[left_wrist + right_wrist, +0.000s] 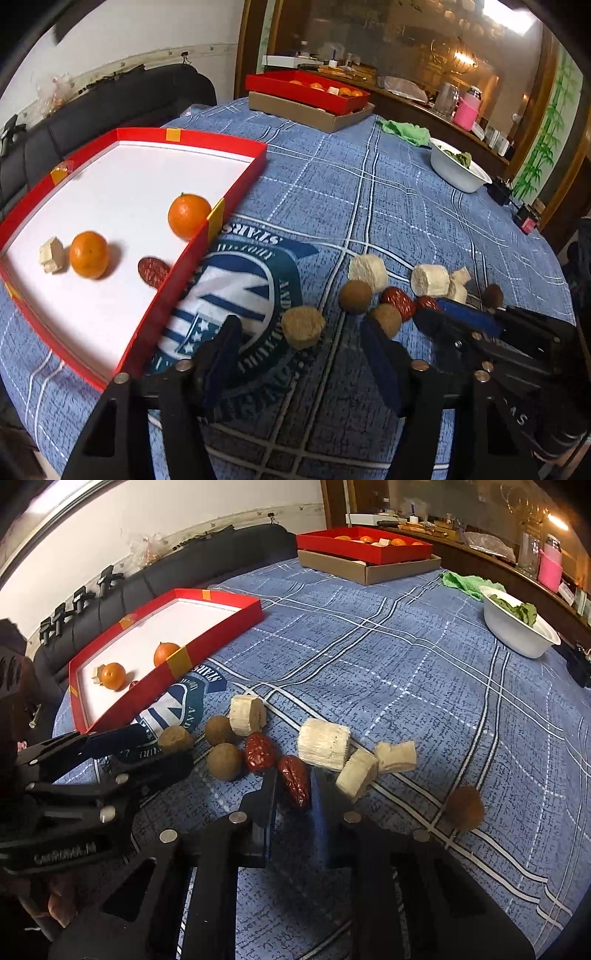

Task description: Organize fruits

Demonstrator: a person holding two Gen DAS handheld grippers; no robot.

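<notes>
My left gripper (301, 322) is open around a tan round piece (303, 326) on the blue cloth; gaps show on both sides of it. The red tray (184, 266) to its left holds two oranges (189, 216) (89, 254), a red date (151, 272) and a pale chunk (53, 254). My right gripper (295, 775) is shut on a red date (297, 794) lying on the cloth. Around it lie another date (258, 751), brown round fruits (223, 761) (219, 729) (467, 806) and several white cut pieces (324, 743).
At the far side a second red tray (364, 548) with oranges sits on a cardboard box (369, 570). A white bowl (521, 627) with greens and a green cloth (465, 581) lie at the right. A black sofa (184, 568) stands behind the table.
</notes>
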